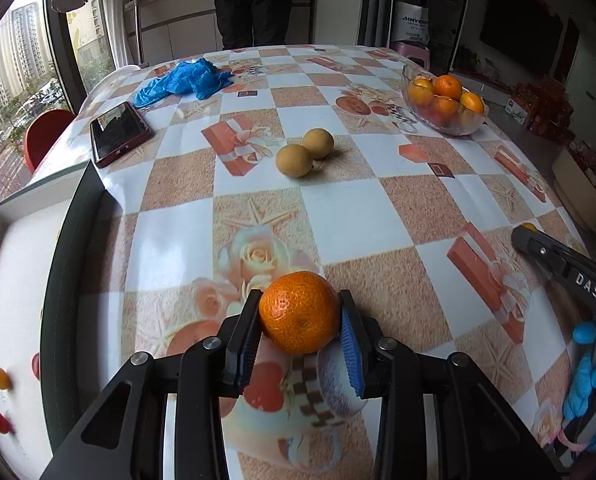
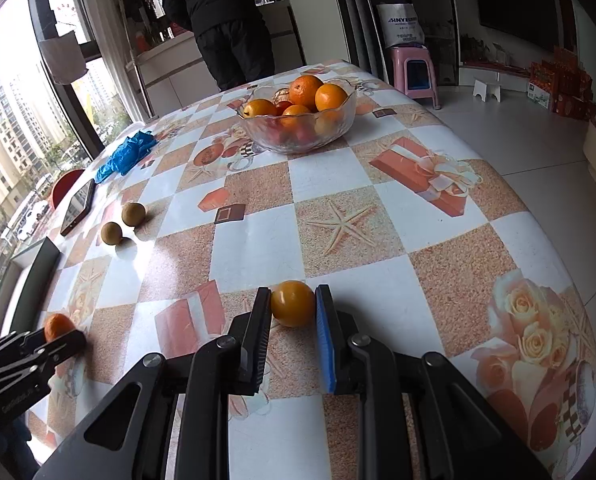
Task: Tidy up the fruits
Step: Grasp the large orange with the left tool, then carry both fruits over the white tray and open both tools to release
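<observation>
In the left wrist view, a dimpled orange mandarin [image 1: 300,312] rests on the checked tablecloth [image 1: 358,208] between the pads of my left gripper [image 1: 300,297], which is shut on it. My right gripper [image 2: 294,293] is shut on a small smooth yellow-orange fruit [image 2: 293,303] that sits on the table. From the right wrist view, the left gripper [image 2: 60,336] and its mandarin [image 2: 57,325] show at the lower left. Two brown round fruits [image 1: 305,152] lie side by side mid-table. A glass bowl [image 2: 298,136] holds several oranges.
A white box [image 1: 18,280] with a dark rim at the left holds small yellow and red fruits. A phone [image 1: 118,132] and crumpled blue plastic [image 1: 182,80] lie at the far left. A person [image 2: 226,20] stands beyond the table. A pink stool [image 2: 416,70] stands on the floor.
</observation>
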Available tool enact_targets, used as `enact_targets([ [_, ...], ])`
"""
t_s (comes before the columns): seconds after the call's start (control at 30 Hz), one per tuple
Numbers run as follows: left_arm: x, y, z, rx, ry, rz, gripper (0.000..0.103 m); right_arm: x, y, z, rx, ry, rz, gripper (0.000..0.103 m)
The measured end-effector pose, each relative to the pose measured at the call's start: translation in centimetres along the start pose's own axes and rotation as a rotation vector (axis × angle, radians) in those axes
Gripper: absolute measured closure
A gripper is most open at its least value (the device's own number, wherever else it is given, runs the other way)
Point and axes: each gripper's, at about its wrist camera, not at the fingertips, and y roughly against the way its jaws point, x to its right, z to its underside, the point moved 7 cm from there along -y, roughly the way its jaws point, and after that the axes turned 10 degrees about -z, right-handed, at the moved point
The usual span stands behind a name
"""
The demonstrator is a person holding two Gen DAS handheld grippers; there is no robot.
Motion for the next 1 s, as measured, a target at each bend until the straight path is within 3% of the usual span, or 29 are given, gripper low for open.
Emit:
enact_targets([
  [0.4,-3.0,2.3,3.2,-0.010,0.077,0.069,0.065,-2.5,2.6,3.7,-0.058,0.024,-0.016,0.079],
  [0.63,-4.0,4.6,2.9,0.048,0.092,0.094,0.065,-4.6,2.8,4.4,-0.088,0.041,-0.029,0.079],
  [1.0,-6.8,6.2,2.6,0.085,0.104,0.032,0.065,-9.7,2.8,3.6,-0.106,0.108,-0.081,0.079],
])
